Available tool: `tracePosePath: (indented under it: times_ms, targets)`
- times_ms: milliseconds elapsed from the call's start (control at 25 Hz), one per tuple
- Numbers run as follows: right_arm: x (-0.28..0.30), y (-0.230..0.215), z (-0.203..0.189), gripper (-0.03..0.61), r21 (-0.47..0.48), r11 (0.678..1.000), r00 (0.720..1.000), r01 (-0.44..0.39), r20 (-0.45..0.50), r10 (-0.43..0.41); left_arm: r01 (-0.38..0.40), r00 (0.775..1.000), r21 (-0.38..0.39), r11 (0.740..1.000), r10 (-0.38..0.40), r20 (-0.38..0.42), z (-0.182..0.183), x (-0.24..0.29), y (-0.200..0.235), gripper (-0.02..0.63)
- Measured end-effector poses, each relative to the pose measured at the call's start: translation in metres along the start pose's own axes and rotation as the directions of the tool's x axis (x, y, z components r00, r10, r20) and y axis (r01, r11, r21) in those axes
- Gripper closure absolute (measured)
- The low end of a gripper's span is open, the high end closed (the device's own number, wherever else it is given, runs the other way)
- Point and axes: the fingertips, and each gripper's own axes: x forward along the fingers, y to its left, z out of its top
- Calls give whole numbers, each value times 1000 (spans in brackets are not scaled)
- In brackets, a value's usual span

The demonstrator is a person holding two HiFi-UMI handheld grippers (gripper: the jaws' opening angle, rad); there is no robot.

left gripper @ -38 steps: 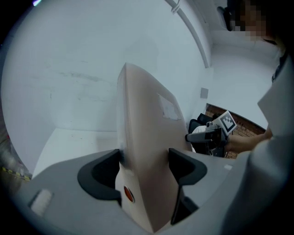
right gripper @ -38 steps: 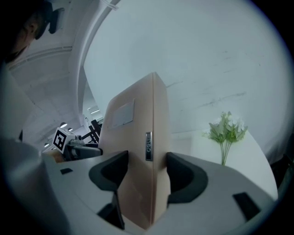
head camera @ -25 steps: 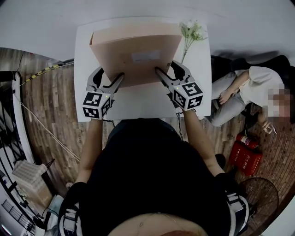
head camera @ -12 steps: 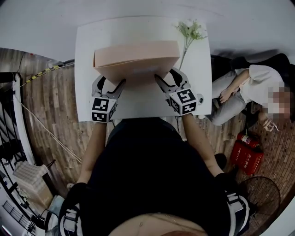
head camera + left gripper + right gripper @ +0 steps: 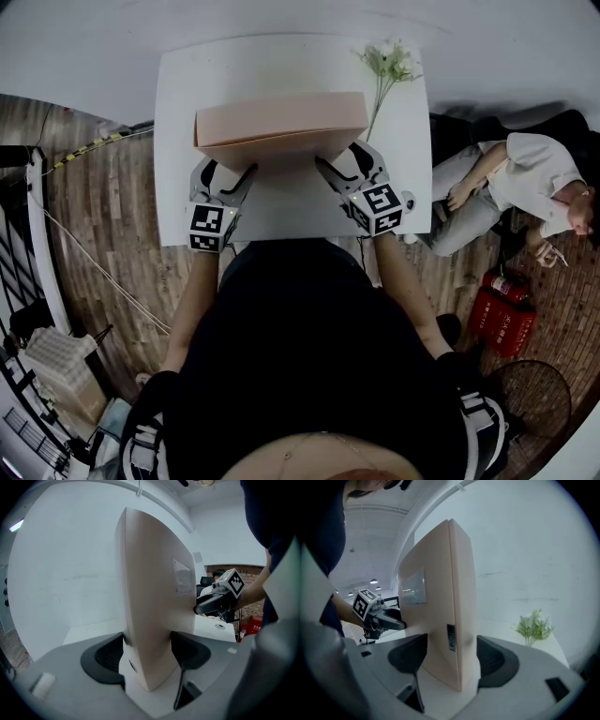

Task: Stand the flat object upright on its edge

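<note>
left tool (image 5: 150, 651) clamps one end of the flat beige box (image 5: 281, 117), right tool (image 5: 453, 658) clamps the other end. the box stands upright on its long edge on the white bench (image 5: 178, 84), a flower sprig (image 5: 389, 64) just beside it.

The upright box (image 5: 279, 120) fills the table's (image 5: 174, 112) centre, flowers (image 5: 392, 64) crowd its upper-right corner, and bare tabletop lies open at left.

Flat tan box (image 5: 279, 127): one, upper centre.
White table (image 5: 178, 197): one.
Grippers: two, namely left gripper (image 5: 225, 172) and right gripper (image 5: 339, 159).
Flower sprig (image 5: 389, 64): one, upper right.
Seated person (image 5: 511, 178): one, right edge.
Floor fan (image 5: 530, 398): one, lower right.
</note>
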Motion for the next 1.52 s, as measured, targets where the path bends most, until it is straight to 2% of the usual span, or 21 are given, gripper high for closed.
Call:
tracePosePath:
  times_ms: [40, 120, 360, 480, 680, 800, 920, 1160, 1320, 1520]
  targets:
    - [0, -2, 0, 264, -5, 1000, 1000, -17, -8, 17, 3, 1000, 0, 1000, -3, 0, 0, 1, 0, 287]
    - [1, -6, 5, 232, -44, 998, 998, -54, -16, 53, 7, 1000, 1, 1000, -7, -1, 1, 1, 0, 287]
    - [13, -7, 18, 227, -167, 955, 969, -244, -82, 233, -5, 1000, 10, 1000, 5, -7, -1, -2, 0, 287]
    - [23, -2, 21, 227, -201, 939, 959, -279, -100, 264, -42, 999, 4, 999, 42, -24, -5, -8, 6, 291]
    - [59, 30, 32, 229, -254, 895, 930, -366, -116, 347, -154, 987, -37, 987, 152, -53, -24, -39, 34, 295]
    - [83, 56, 40, 229, -280, 858, 903, -430, -128, 411, -229, 972, -72, 971, 224, -73, -38, -63, 52, 295]
    - [107, 83, 46, 229, -304, 810, 865, -502, -149, 480, -315, 948, -109, 943, 305, -95, -52, -88, 68, 296]
    - [135, 129, 53, 229, -336, 738, 809, -585, -176, 561, -417, 908, -156, 895, 402, -122, -74, -129, 88, 296]
    - [147, 152, 57, 229, -350, 703, 782, -619, -191, 594, -465, 885, -182, 866, 448, -130, -83, -149, 97, 296]
    - [155, 167, 58, 229, -355, 680, 763, -641, -197, 616, -489, 872, -197, 850, 471, -134, -89, -162, 102, 295]
